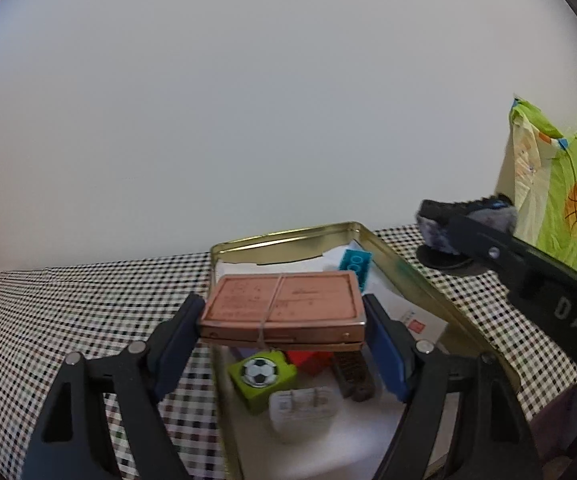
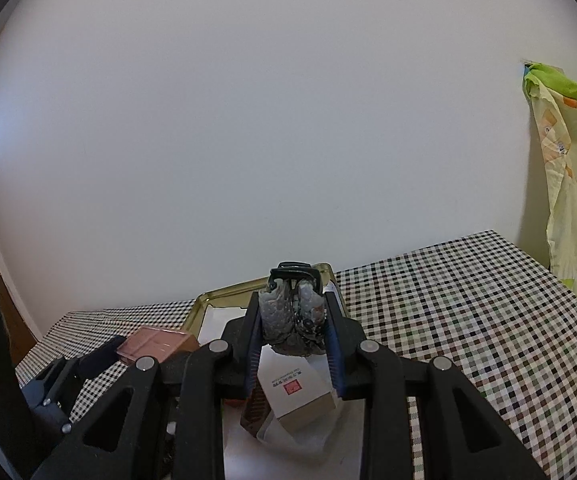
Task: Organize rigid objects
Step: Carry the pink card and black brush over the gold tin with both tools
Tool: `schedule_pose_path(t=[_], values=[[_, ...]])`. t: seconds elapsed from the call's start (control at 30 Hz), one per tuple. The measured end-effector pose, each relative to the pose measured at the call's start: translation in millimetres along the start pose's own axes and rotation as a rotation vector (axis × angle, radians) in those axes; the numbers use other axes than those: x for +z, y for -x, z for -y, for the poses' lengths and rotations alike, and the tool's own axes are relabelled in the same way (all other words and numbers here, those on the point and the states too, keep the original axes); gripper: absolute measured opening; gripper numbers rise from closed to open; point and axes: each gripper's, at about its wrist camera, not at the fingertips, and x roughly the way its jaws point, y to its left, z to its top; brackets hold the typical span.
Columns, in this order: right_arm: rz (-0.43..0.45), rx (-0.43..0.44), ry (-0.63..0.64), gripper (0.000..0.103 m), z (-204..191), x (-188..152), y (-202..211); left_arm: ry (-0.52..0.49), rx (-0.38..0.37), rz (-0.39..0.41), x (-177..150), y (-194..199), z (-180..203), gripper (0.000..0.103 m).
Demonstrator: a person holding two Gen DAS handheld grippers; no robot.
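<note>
Left wrist view: my left gripper [image 1: 283, 330] is clamped on a flat pink case [image 1: 282, 306], one blue pad [image 1: 178, 336] pressed to each short end, so the case hangs level above the near part of an open gold tin [image 1: 408, 276]. A thin band runs across the middle of the case. Under it, inside the tin, lie a green block with a football sticker [image 1: 262, 380], a red piece [image 1: 308, 360], a dark brown ridged piece [image 1: 354, 372] and a small white tub [image 1: 302, 410]; farther back a teal brick [image 1: 354, 266] rests on white paper. The tin sits on a black-and-white checked tablecloth [image 1: 68, 312].

Right wrist view: my right gripper [image 2: 291, 312] is closed around a grey, rough, furry-looking object with a black buckle on top [image 2: 288, 304], held above the tin [image 2: 224, 294]. Just below it in the tin stands a white box with a red mark [image 2: 294, 392]. To the left I see my other gripper with the pink case [image 2: 154, 344]. At the far right a green and yellow cloth [image 2: 568, 184] hangs against the wall.
</note>
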Motion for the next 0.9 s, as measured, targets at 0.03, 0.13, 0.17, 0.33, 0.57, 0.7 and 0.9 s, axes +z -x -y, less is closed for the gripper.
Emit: schedule_pose_path(t=[0.03, 0.13, 0.17, 0.33, 0.57, 0.7, 0.9], values=[[-0.003, -0.001, 0.003, 0.031, -1, 0, -1, -0.002, -0.002, -0.002, 0, -2, 1, 0.079], [-0.008, -0.005, 0.016, 0.031, -6, 0, -2, -0.007, -0.004, -0.012, -2, -8, 2, 0.079], [-0.010, -0.006, 0.019, 0.031, -6, 0, -3, -0.005, -0.006, -0.018, -2, -8, 1, 0.078], [-0.023, -0.003, 0.025, 0.031, -11, 2, -7, -0.005, -0.021, -0.044, -4, -12, 5, 0.078], [-0.056, -0.002, 0.025, 0.031, -15, 5, -25, -0.021, -0.023, -0.059, -3, -15, 9, 0.078], [-0.066, 0.003, 0.024, 0.031, -21, 7, -25, -0.016, -0.021, -0.090, -2, -20, 7, 0.078], [-0.094, 0.012, 0.024, 0.031, -30, 7, -27, -0.050, -0.017, -0.094, -4, -20, 13, 0.078]])
